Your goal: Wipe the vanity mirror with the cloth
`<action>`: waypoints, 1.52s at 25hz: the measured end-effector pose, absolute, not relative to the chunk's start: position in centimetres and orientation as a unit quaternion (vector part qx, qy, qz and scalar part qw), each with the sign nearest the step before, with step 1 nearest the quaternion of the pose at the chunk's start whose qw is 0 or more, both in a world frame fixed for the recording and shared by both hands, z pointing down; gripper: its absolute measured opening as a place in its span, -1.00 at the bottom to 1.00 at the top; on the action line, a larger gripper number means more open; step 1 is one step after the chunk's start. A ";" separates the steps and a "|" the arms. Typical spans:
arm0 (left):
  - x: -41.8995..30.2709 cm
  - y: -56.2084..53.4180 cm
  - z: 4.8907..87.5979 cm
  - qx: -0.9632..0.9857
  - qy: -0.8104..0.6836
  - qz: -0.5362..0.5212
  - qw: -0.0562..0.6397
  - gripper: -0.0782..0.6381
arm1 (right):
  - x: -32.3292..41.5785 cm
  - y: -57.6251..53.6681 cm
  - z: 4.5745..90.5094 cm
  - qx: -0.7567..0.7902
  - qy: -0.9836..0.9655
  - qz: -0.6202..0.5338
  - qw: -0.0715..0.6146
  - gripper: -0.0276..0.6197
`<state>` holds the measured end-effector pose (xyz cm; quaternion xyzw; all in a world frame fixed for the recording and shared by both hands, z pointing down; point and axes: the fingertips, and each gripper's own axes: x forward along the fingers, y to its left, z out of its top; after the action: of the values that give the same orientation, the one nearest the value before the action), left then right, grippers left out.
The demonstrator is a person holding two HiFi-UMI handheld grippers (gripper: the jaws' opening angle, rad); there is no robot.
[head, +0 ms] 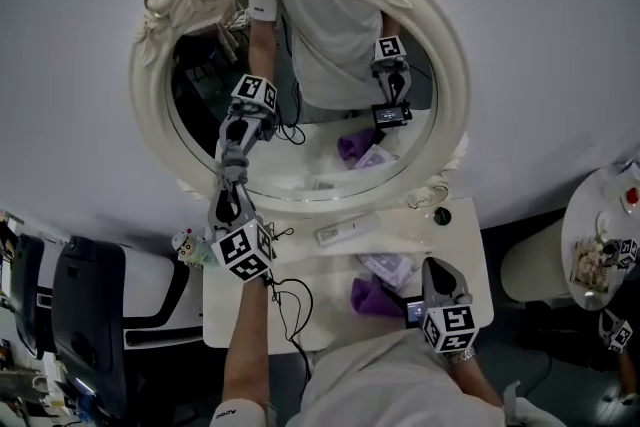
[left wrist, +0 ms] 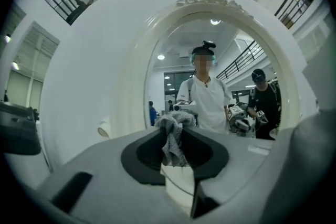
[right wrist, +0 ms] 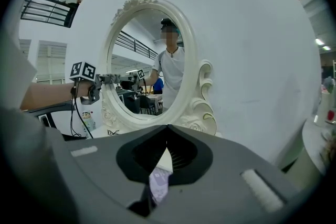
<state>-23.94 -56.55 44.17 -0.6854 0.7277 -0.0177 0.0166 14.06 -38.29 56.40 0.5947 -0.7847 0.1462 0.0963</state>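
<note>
Touching the lower left of the mirror (head: pixel 320 150), a grey cloth (left wrist: pixel 172 139) is pinched tight between the jaws of the left gripper (head: pixel 232 179), while the right gripper (head: pixel 435 265) is held low over the table (head: pixel 462 237) with jaws closed on nothing

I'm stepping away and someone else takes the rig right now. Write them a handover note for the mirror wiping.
Left hand-held gripper: shut on the grey cloth. Its tip is at the lower left of the vanity mirror glass, meeting its own reflection.
Right hand-held gripper: shut and empty, low over the table beside a purple item.
Done: the cloth is picked up and brought to the glass. How much has been wiped can't be told.
Left: wipe across the glass, probably up and to the right from that spot.
</note>
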 end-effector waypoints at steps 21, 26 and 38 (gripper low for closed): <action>6.4 -57.4 47.8 -0.847 0.531 -0.030 -0.004 -0.56 | 19.8 -36.4 56.9 0.657 -0.731 0.173 0.065 -0.89; -0.4 -57.6 48.6 -0.815 0.579 -0.034 0.002 -0.56 | 18.0 -37.2 57.0 0.636 -0.750 0.168 0.069 -0.89; -20.3 -57.9 49.4 -0.698 0.713 -0.065 0.022 -0.56 | 14.1 -38.0 56.5 0.588 -0.789 0.152 0.085 -0.89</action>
<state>-20.27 -57.86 49.41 -0.6978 0.7131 -0.0650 0.0215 14.15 -38.04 56.48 0.5885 -0.7895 0.1522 0.0851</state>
